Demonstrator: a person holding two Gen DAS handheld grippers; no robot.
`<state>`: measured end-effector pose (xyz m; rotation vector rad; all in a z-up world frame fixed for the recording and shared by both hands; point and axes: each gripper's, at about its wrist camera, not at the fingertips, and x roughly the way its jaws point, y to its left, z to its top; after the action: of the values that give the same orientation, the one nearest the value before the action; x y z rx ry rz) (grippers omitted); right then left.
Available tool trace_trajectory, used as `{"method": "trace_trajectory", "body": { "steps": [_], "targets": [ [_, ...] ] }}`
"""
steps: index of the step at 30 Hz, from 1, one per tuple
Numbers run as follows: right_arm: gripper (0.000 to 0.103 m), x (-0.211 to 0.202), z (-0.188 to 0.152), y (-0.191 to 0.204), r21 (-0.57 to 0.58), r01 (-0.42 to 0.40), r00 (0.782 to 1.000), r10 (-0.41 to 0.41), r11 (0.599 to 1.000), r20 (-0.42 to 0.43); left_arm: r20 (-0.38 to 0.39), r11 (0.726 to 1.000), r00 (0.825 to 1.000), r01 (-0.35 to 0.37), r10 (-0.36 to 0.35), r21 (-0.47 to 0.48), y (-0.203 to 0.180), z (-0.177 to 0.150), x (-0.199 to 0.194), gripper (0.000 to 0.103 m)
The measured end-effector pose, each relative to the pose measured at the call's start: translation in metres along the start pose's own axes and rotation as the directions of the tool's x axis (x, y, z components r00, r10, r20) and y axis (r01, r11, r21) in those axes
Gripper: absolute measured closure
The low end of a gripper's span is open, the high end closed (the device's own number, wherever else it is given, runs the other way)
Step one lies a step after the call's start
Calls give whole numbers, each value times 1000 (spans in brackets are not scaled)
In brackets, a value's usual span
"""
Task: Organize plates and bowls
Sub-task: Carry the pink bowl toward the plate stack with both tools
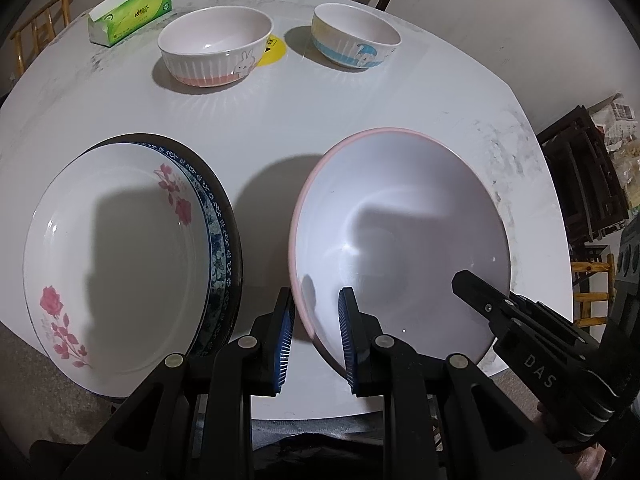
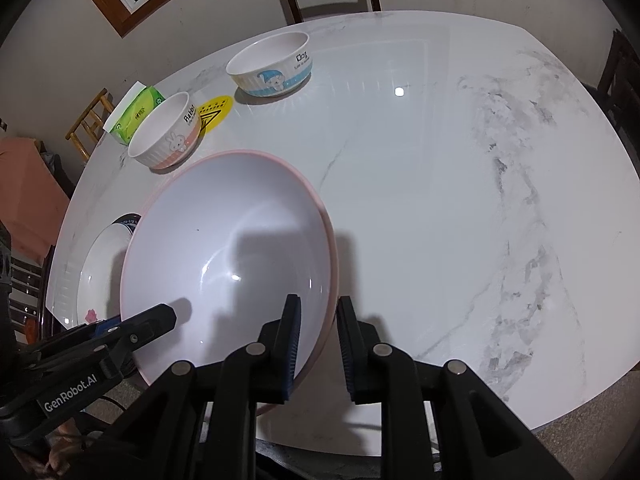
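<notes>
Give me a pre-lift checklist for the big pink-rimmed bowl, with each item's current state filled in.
1. Left gripper astride the pink-rimmed bowl rim, one finger inside, one outside: ok.
2. Right gripper astride the rim on the other side: ok.
3. Jaws clamped on the rim: not ok, both show a gap.
4. Bowl empty: ok.
5. Plate stack apart from the bowl: ok.
6. Bowl sitting flat on the table: cannot tell.
</notes>
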<state>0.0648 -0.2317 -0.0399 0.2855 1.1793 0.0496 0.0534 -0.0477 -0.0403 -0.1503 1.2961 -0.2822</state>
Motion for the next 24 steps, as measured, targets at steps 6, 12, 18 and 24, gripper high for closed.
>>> {"method": "trace_trajectory", "body": {
  "steps": [6,12,18,24],
  "targets": [
    [82,0,0,0,-1,0,1000,0,1000,6,6,1000,1000,-1,1,-1,0,0,0,85],
    [82,-1,0,-2,4,-3,1000,3,1000,5,8,1000,1000,-5,5,3,-1,0,0,85],
    [81,-2,1,-3,11,-9,1000,9,1000,6,8,1000,1000,-2,2,3,0,1,0,84],
    [80,-1,1,-3,6,-9,1000,9,1000,0,16,1000,1000,-3,3,2,-1,1,0,84]
  ]
}}
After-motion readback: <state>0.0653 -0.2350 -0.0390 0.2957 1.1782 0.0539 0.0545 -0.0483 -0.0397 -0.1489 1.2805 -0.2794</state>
